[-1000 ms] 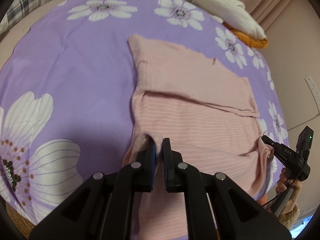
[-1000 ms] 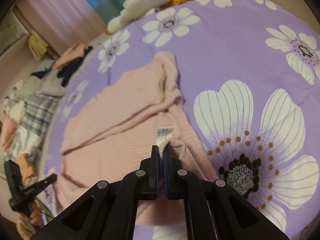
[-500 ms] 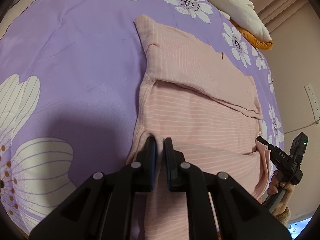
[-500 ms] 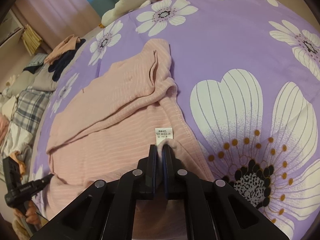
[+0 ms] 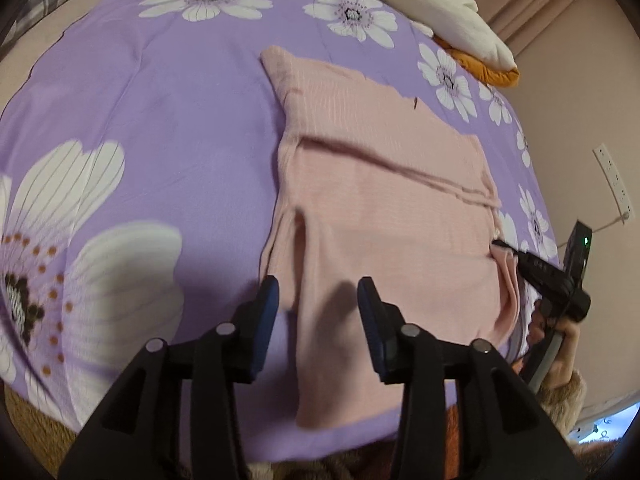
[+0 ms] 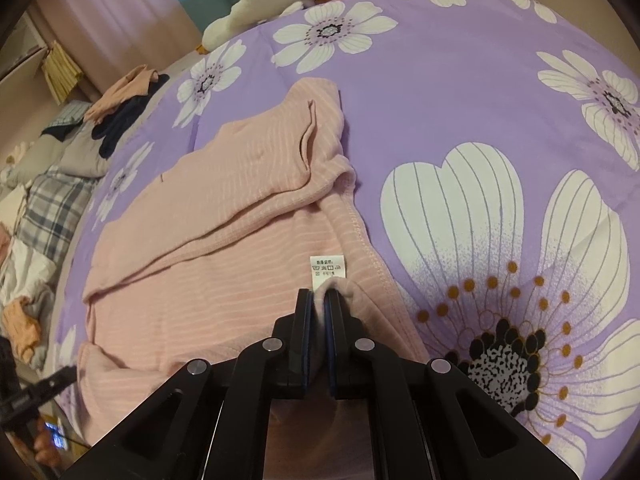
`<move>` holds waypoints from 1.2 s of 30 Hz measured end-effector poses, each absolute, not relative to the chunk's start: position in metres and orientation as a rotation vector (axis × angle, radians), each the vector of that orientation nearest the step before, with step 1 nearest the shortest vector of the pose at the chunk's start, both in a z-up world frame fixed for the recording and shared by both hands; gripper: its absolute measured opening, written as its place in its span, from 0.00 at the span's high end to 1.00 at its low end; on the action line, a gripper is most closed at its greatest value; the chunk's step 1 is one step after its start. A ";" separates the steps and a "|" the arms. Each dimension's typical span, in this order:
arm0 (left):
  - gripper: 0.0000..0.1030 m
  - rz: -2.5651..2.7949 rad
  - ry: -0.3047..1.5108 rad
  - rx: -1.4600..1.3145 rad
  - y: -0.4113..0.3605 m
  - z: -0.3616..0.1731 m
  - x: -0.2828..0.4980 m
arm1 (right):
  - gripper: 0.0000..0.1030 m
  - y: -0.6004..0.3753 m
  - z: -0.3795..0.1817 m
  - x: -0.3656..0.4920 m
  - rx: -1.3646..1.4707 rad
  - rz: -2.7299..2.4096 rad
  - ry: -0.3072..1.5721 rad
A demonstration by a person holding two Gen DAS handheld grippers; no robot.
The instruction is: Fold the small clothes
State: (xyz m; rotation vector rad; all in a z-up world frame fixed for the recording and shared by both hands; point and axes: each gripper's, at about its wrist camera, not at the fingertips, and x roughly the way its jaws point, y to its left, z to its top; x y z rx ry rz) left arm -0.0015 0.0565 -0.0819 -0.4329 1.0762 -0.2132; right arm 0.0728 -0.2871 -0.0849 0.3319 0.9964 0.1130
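A pink striped garment (image 5: 392, 216) lies partly folded on the purple flowered bedspread (image 5: 160, 140). My left gripper (image 5: 318, 294) is open and empty, just above the garment's near left edge. In the right wrist view my right gripper (image 6: 318, 300) is shut on a fold of the pink garment (image 6: 224, 248) at its near edge, just below a white care label (image 6: 328, 266). The right gripper also shows in the left wrist view (image 5: 500, 245), at the garment's right edge.
White and orange bedding (image 5: 440, 4) lies at the far end of the bed. Loose clothes (image 6: 124, 100) and a plaid cloth (image 6: 52, 208) lie to the left in the right wrist view. A wall socket strip (image 5: 612, 176) is on the right wall.
My left gripper has opened and let go of the garment's edge, which now lies flat. My right gripper stays shut on its fold.
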 end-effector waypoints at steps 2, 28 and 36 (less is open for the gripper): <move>0.60 -0.230 1.100 -0.439 0.057 -0.086 -0.007 | 0.95 -0.287 -0.085 0.073 0.331 0.113 0.995; 0.96 -0.329 0.911 -0.617 0.051 -0.039 0.019 | 0.95 -0.297 -0.046 0.074 0.398 0.173 0.928; 0.96 -0.217 0.918 -0.678 0.074 -0.054 0.082 | 0.95 -0.309 -0.058 0.106 0.496 0.154 0.990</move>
